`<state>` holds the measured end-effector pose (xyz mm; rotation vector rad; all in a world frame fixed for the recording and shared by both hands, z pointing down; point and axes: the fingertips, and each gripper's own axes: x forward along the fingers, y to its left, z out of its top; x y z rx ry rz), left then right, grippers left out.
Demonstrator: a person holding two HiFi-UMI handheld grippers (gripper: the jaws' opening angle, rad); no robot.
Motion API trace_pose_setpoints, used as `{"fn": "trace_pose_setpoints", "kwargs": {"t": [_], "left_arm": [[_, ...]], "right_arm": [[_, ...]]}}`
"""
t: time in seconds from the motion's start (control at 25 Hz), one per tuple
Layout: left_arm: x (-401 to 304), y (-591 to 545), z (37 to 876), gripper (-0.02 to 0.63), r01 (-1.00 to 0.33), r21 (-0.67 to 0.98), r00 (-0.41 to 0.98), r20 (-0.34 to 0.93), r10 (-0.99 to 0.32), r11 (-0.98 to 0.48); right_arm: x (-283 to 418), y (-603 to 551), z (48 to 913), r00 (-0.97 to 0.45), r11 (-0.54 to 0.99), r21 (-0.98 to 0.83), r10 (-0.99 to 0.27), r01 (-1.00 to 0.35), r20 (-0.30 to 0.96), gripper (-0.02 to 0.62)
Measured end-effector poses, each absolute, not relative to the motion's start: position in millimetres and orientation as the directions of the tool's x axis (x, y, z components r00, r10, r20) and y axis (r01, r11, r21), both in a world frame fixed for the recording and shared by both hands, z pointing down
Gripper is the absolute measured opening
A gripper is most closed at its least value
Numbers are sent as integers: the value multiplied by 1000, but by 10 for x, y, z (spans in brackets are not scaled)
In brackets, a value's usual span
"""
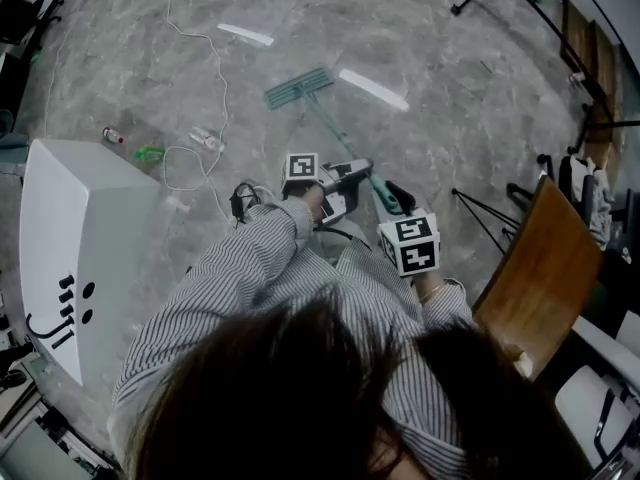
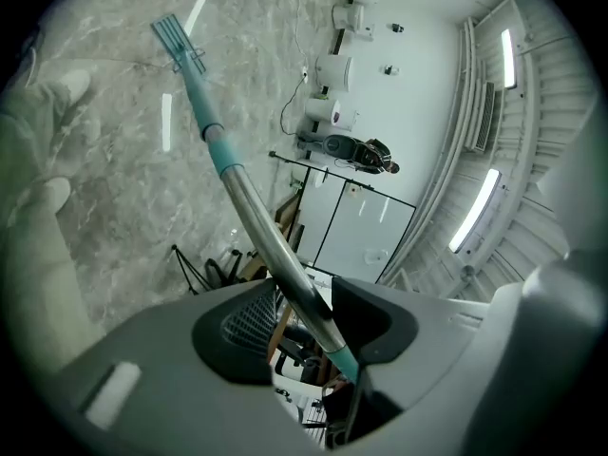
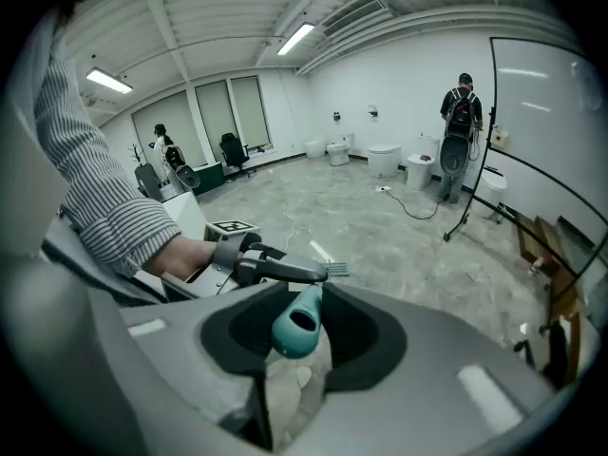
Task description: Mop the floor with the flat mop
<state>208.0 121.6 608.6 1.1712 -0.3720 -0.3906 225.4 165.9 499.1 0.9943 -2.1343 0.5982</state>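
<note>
The left gripper (image 2: 318, 329) is closed on the flat mop's pole (image 2: 249, 218); the right gripper (image 3: 299, 340) grips its teal end (image 3: 297, 319). The mop head (image 1: 298, 88) lies on the floor (image 1: 450, 58), well ahead of the left gripper. A white cable (image 1: 225, 88) beside it may snag a sideways stroke.

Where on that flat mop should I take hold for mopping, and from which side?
Take the handle, not the mop head, which lies flat on the floor. The thin round pole slants up from it, so come across it from the side. The left gripper is shut on its metal part, and the right gripper on the teal top end.
</note>
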Motion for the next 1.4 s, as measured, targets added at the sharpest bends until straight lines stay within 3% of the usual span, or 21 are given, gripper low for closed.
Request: {"fn": "trace_pose_setpoints", "kwargs": {"t": [0.12,0.36,1.4], "left_arm": [[2338,1622,5953,187,98,926,899,74,-431,364],[2803,2275,5773,189,-24,929,975,104,-197,369],[2395,1932,6015,196,-57,927,958,156,-243,371]], "right_arm": [[2491,2021,4803,-453,598,-110,-459,-794,764,112],[2890,2643,4812,-430,582,-138,-400,-801,809,112],[2498,2356,5041,-440,585,-161,-373,-795,817,117]]}}
